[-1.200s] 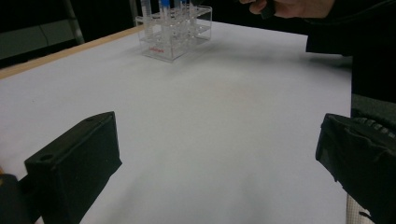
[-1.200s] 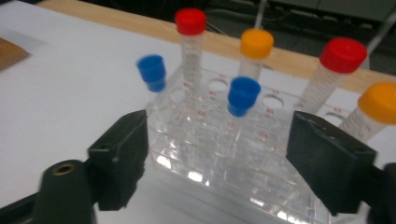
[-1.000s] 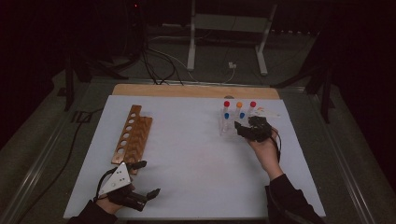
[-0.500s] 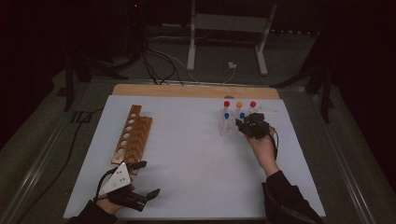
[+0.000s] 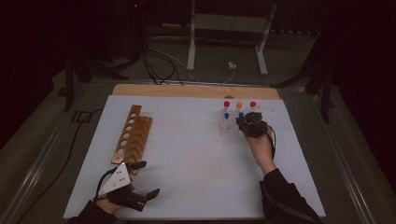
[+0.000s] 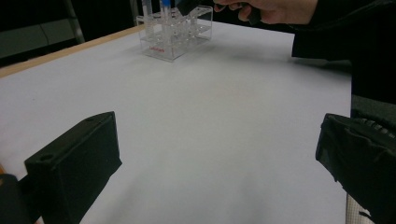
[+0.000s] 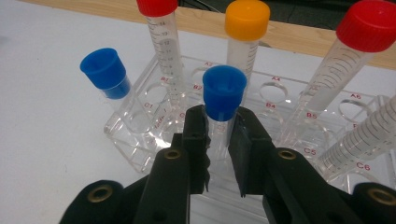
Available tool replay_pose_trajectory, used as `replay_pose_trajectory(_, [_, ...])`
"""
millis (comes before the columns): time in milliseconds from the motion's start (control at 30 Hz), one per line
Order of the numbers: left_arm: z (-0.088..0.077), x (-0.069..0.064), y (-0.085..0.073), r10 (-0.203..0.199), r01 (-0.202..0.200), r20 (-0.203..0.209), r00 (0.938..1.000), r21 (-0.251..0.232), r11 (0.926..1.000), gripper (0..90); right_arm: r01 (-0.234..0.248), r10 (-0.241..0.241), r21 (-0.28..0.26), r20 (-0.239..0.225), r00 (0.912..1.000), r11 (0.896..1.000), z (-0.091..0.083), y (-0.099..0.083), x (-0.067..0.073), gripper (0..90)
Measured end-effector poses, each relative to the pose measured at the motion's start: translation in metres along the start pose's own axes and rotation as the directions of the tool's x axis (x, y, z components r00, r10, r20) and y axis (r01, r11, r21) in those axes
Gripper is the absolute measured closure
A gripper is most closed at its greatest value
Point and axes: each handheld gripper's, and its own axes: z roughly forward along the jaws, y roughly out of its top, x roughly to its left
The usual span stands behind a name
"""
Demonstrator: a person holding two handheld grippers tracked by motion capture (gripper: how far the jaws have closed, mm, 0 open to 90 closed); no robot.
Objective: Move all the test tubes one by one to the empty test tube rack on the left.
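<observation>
The right gripper (image 7: 218, 140) has just been closing its jaws, and they now pinch the blue-capped tube (image 7: 223, 100) just below its cap, one pad on each side of the clear body. That tube stands upright in the clear plastic rack (image 7: 140, 135), in the front row near the middle. In the right gripper view a second blue-capped tube (image 7: 105, 74) leans at about ten o'clock from the held one, a red-capped tube (image 7: 161, 32) rises at eleven o'clock, an orange-capped tube (image 7: 246, 28) stands just behind at one o'clock, and another red-capped tube (image 7: 359, 42) tilts at two o'clock. In the high view the rack (image 5: 229, 128) sits at about two o'clock on the white table sheet (image 5: 196, 154), with the right gripper (image 5: 252, 125) touching its near right edge. The wooden rack (image 5: 131, 135) lies at nine o'clock, well apart from it. The left gripper (image 5: 144, 179) rests at seven o'clock near the front edge, its jaws spread wide with nothing between them but bare sheet.
</observation>
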Motion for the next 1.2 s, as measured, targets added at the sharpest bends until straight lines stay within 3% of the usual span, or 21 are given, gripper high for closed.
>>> replay_pose_trajectory(467, [0.001, 0.000, 0.000, -0.003, 0.003, 0.001, 1.0000, 0.003, 1.0000, 0.5, 0.007, -0.007, -0.083, 0.005, 1.0000, 0.997, -0.021, 0.010, -0.001, 76.6])
replay_pose_trajectory(800, [0.002, -0.001, 0.000, -0.001, 0.001, 0.003, 1.0000, 0.007, 1.0000, 0.5, 0.053, -0.049, -0.155, 0.028, 0.9984, 0.987, -0.046, 0.020, 0.005, 76.6])
replay_pose_trajectory(1000, [0.007, -0.003, 0.003, -0.001, 0.001, -0.001, 1.0000, 0.018, 0.9998, 0.5, 0.059, -0.059, -0.171, 0.004, 0.9982, 0.984, -0.061, 0.021, 0.009, 76.6])
replay_pose_trajectory(1200, [0.013, -0.009, 0.008, -0.009, 0.008, 0.032, 0.9995, 0.031, 0.9995, 0.5, 0.095, -0.103, -0.156, -0.046, 0.9936, 0.983, -0.073, 0.013, 0.022, 76.6])
